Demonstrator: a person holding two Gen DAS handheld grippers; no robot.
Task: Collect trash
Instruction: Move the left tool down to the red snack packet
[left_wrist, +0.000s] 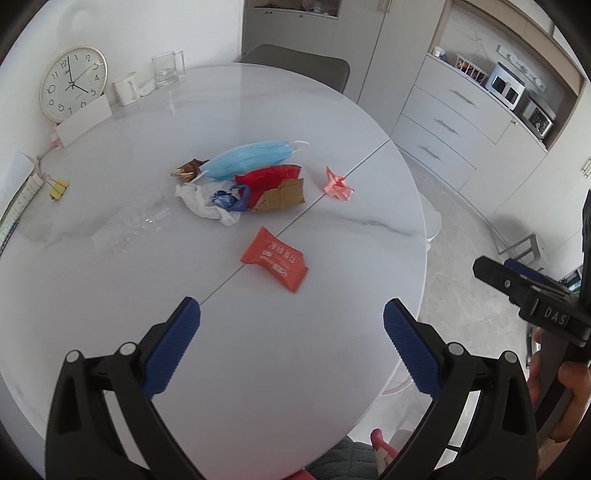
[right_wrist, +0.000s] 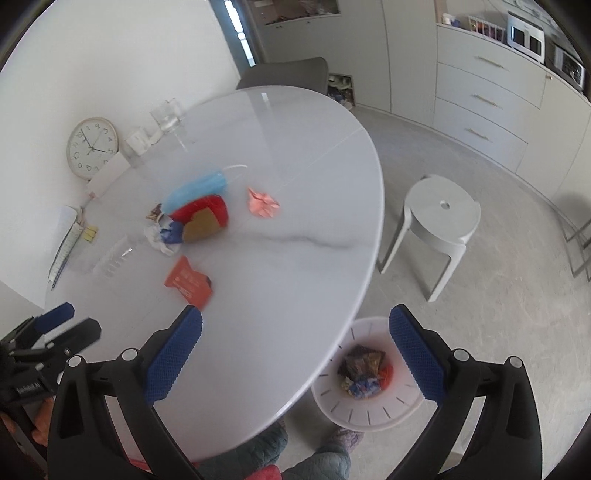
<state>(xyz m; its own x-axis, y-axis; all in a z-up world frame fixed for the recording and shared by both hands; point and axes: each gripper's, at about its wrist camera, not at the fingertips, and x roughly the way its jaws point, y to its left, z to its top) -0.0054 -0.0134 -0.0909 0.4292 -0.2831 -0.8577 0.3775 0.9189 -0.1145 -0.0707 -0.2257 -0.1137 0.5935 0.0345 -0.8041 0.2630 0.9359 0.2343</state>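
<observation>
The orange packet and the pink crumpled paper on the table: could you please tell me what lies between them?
Only bare tabletop, crossed by the table's thin seam line, separates the orange packet from the pink crumpled paper; the left wrist view shows it clearly.

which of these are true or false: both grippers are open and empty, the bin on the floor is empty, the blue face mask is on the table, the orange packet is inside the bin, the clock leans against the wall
1. Both grippers are open and empty. True: the left gripper and right gripper hold nothing.
2. The bin is empty. False: the bin already holds several wrappers.
3. The blue face mask is on the table. True.
4. The orange packet is inside the bin. False: the orange packet lies on the table.
5. The clock leans against the wall. True.
</observation>
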